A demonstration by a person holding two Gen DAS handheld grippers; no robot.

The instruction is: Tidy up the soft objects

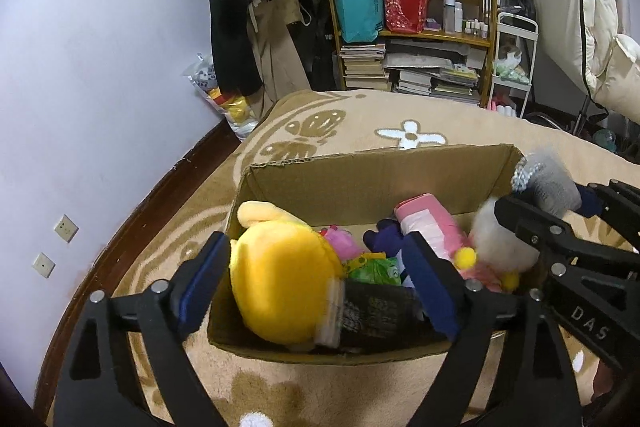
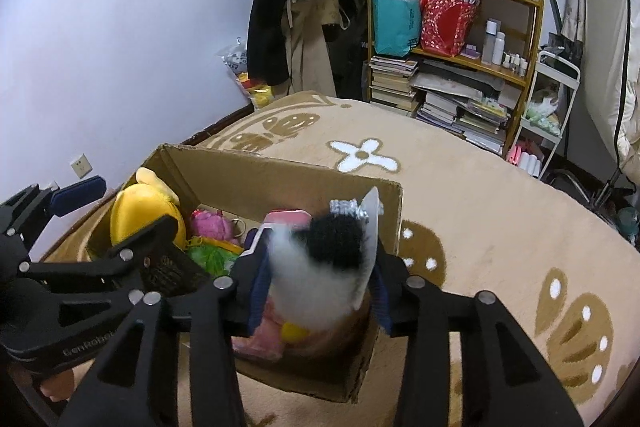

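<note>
A cardboard box stands on the beige rug and holds soft toys. A yellow plush with a dark knitted part lies at its left, between the wide-open jaws of my left gripper, which touch neither side. Pink items and a green one lie further in. My right gripper is shut on a white, black and grey plush above the box's right end. That plush also shows in the left wrist view.
A wooden shelf with bags, bottles and stacked books stands behind the rug. Hanging clothes are to its left, a white trolley to its right. A bag of toys sits by the purple wall.
</note>
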